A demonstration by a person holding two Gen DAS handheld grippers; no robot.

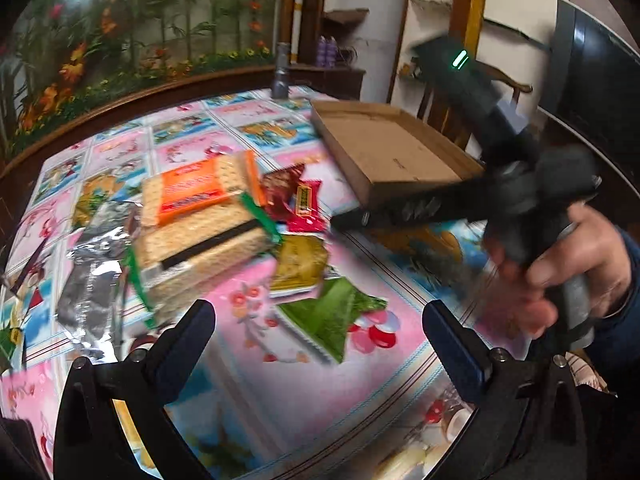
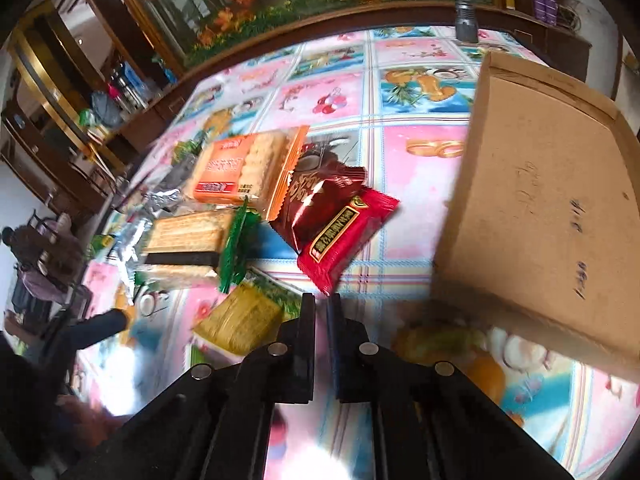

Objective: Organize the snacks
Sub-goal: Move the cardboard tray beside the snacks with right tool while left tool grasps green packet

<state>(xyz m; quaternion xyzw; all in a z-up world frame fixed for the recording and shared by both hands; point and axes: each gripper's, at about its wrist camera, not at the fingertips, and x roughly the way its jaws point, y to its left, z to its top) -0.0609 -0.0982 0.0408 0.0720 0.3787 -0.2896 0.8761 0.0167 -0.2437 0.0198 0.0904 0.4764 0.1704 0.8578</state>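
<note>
In the left wrist view, the left hand-held gripper (image 1: 316,344) is seen spread wide with nothing between its fingers, above a green foil sachet (image 1: 332,320) on the bench covered with a pink patterned cloth (image 1: 280,392). An orange-labelled biscuit pack (image 1: 192,192) is stacked on the snack pile, beside a shallow brown cardboard tray (image 1: 392,152).

In the right wrist view, the right hand-held gripper (image 2: 321,300) is seen pressed together, empty, just short of a red snack packet (image 2: 348,236).
</note>
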